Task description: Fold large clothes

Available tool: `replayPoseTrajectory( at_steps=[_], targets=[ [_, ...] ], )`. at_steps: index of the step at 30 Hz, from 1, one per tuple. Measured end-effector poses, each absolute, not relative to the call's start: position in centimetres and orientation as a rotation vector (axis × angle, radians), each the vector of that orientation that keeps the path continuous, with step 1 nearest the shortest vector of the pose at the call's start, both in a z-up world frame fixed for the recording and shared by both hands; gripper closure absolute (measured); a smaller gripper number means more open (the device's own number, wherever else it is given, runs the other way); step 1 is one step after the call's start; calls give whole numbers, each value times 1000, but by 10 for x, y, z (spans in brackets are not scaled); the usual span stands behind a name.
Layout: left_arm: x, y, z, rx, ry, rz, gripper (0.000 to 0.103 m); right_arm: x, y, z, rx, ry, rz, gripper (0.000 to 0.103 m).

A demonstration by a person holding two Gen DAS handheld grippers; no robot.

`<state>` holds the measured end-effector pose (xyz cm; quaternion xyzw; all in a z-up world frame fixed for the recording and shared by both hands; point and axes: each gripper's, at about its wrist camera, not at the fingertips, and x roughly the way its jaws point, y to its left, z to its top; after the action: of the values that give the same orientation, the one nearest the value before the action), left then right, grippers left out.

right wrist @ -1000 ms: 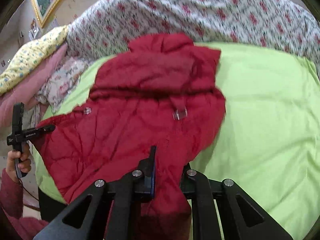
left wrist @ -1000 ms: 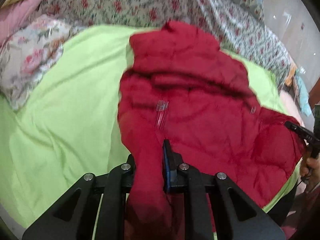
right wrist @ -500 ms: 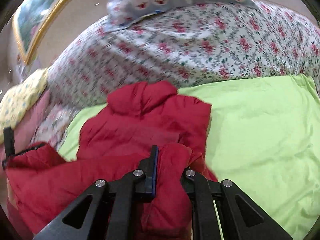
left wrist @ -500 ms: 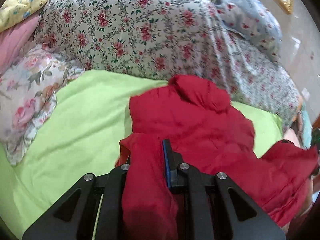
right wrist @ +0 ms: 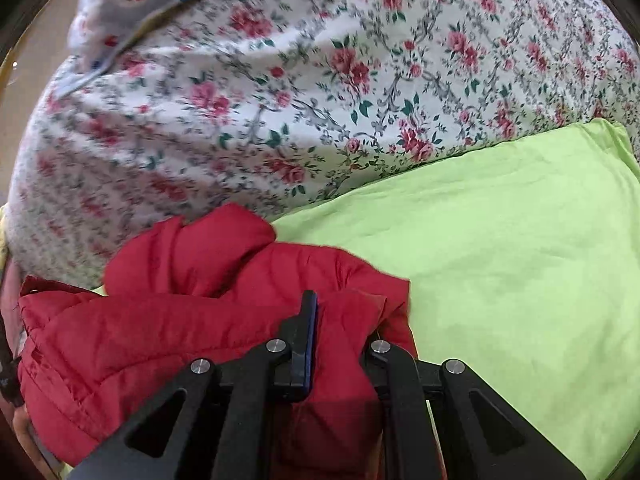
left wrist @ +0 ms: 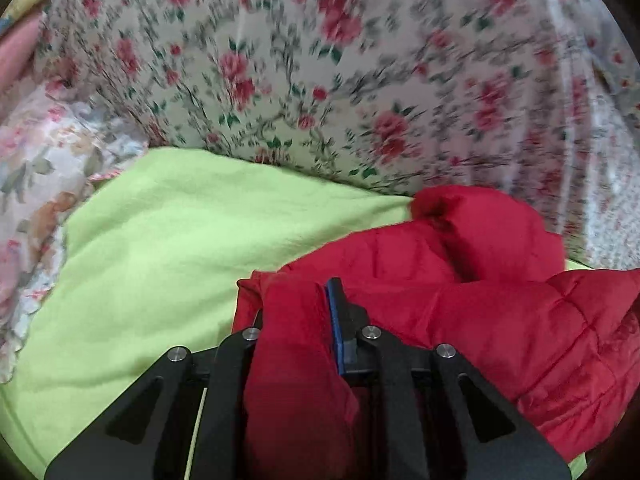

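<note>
While over green sheet [left wrist: 168, 248], each hand-held gripper [left wrist: 298, 312] [right wrist: 344, 332] clamps red jacket [left wrist: 480, 308] [right wrist: 160, 320].

You have a plain deep red quilted jacket [left wrist: 500, 320] in front of you, its stitching making faint square panels in the same red. It lies on a bright lime green sheet [left wrist: 160, 248], unpatterned. Behind it your view fills with a white quilt [left wrist: 320, 72] printed with pink-red roses, dark green leaves and grey trailing vines. At your far left sits a paler floral pillow [left wrist: 36, 168] in washed pinks, peach and grey-green. Your left gripper [left wrist: 298, 320] is black with a blue pad and silver screw heads; your right gripper [right wrist: 340, 344] looks the same.
</note>
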<state>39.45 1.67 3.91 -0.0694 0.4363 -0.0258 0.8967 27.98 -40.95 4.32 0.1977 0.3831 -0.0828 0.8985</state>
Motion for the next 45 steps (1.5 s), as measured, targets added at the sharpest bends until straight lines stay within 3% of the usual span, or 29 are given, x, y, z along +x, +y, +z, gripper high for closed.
replayPoseTrajectory(
  at_steps=[7, 9, 11, 13, 17, 23, 27, 31, 37, 40, 45],
  targets=[
    [405, 29, 41, -185, 915, -106, 81, 317, -424, 4, 464, 816, -201, 95],
    [385, 39, 60, -179, 876, -131, 75, 321, -427, -1, 485, 820, -200, 95],
    [355, 44, 81, -123, 824, -118, 60, 327, -428, -4, 506, 830, -194, 94],
    [327, 44, 99, -60, 763, -104, 55, 333, -425, -3, 495, 835, -205, 95],
    [286, 37, 115, -26, 735, -197, 55, 339, -425, -4, 498, 851, -222, 94],
    [305, -51, 52, 161, 873, -282, 58, 345, -425, -6, 486, 880, -227, 93],
    [366, -59, 12, 140, 952, -177, 57, 330, -431, 12, 522, 888, -150, 79],
    [383, -69, 2, 168, 982, -147, 56, 285, -431, 51, 463, 834, -84, 42],
    [384, -70, 4, 167, 975, -142, 57, 222, -371, 83, 292, 724, 106, 43],
    [385, -70, 7, 170, 975, -139, 57, 246, -337, 63, 158, 798, 136, 43],
    [362, -34, 46, 65, 918, -163, 56, 302, -369, 26, 235, 868, -2, 43]
  ],
)
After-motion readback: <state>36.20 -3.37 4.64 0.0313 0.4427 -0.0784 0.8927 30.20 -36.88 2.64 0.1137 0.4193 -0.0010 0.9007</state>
